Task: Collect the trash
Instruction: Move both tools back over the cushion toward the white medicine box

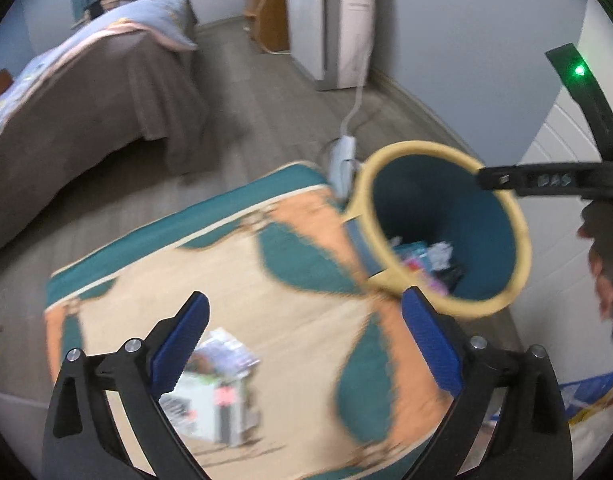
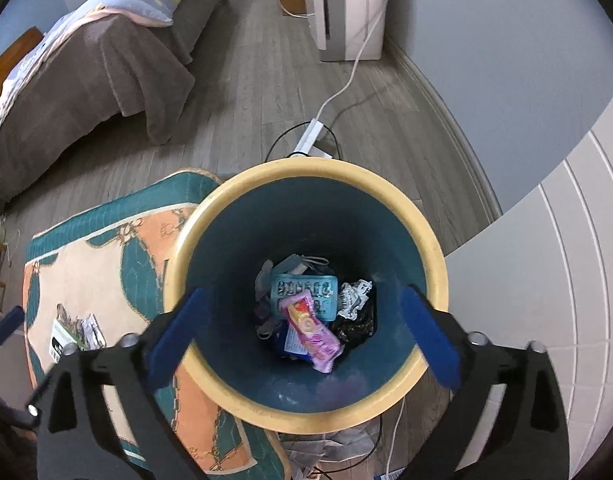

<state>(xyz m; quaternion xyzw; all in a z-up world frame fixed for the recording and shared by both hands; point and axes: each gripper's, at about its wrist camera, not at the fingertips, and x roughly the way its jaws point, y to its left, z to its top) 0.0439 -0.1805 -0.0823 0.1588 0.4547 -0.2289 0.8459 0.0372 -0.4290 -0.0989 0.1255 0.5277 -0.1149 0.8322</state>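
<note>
A teal bin with a yellow rim point(image 2: 306, 172) stands at the rug's right edge; it also shows in the left wrist view point(image 1: 446, 152). Inside lie a pink wrapper point(image 2: 312, 330), a teal packet point(image 2: 304, 292), crumpled paper point(image 2: 354, 294) and a black bag point(image 2: 356, 326). My right gripper point(image 2: 306, 332) is open and empty, directly above the bin. My left gripper point(image 1: 304, 344) is open and empty above the rug. A flattened box with wrappers point(image 1: 214, 392) lies on the rug just beyond its left finger; it also shows in the right wrist view point(image 2: 74, 334).
The patterned teal, orange and cream rug point(image 1: 266, 280) lies on grey wood flooring. A bed with a brown cover point(image 1: 86, 92) stands at left. A white appliance point(image 1: 330, 20), its cord and a power strip point(image 2: 310, 138) lie behind the bin. White wall panels point(image 2: 566, 280) stand at right.
</note>
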